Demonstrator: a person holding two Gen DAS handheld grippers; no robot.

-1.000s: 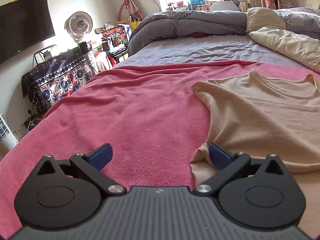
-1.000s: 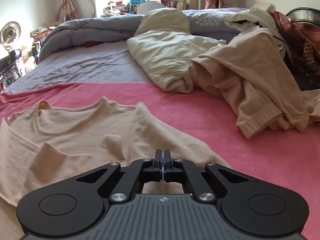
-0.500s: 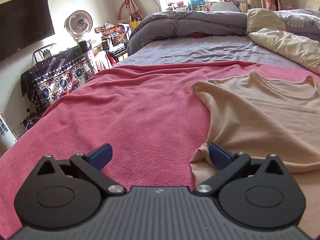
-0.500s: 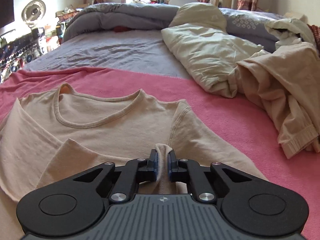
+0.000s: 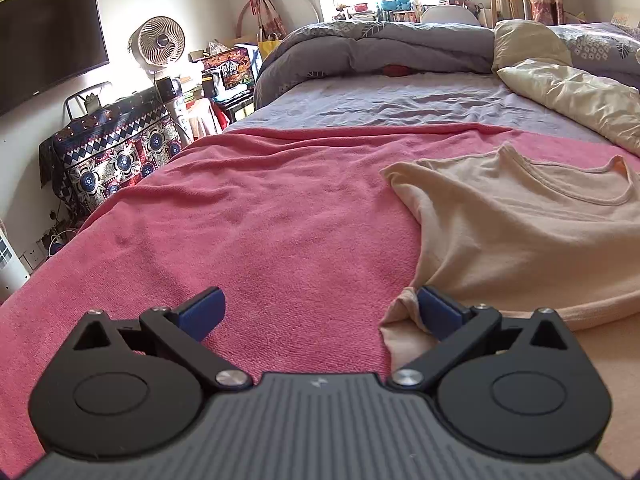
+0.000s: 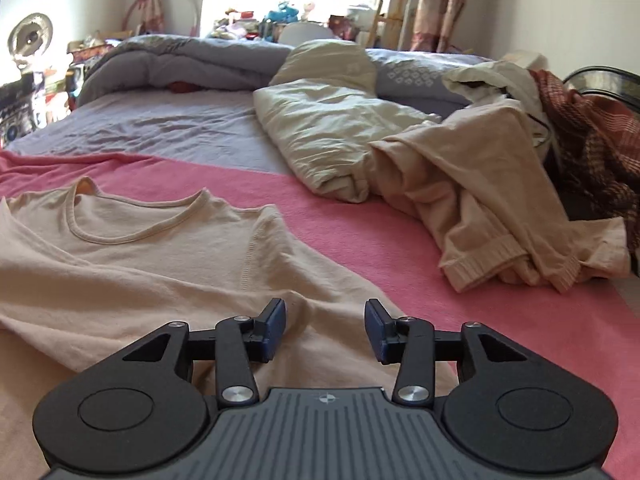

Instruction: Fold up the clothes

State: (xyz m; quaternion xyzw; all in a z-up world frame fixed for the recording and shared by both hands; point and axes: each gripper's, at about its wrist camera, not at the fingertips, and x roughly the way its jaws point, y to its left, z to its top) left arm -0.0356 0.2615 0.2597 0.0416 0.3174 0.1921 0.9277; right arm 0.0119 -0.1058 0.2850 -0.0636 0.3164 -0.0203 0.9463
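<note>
Looking down both cameras, I see the shirt (image 6: 168,264) lying flat on the pink blanket (image 5: 256,216) that covers the near half of the bed, neckline away from me. From the left wrist it fills the right side of the view; from the right wrist it fills the left and centre.

My left gripper (image 5: 320,312) has its fingers spread wide. The right-hand finger (image 5: 438,312) touches a bunched edge of the shirt, the other finger sits over bare blanket, and nothing is pinched between them.

My right gripper (image 6: 326,326) has its fingers parted and opening. They hover low over the shirt's near part, with cloth showing in the gap below but neither pad pressing on it.

Beyond the shirt, a cream duvet (image 6: 332,136) lies crumpled on the grey sheet (image 5: 380,100). Just beside the duvet, to the right, a heap of beige clothes (image 6: 492,208) rests partly on the blanket, well apart from the shirt. A checked red cloth (image 6: 592,148) sits at the far right.
</note>
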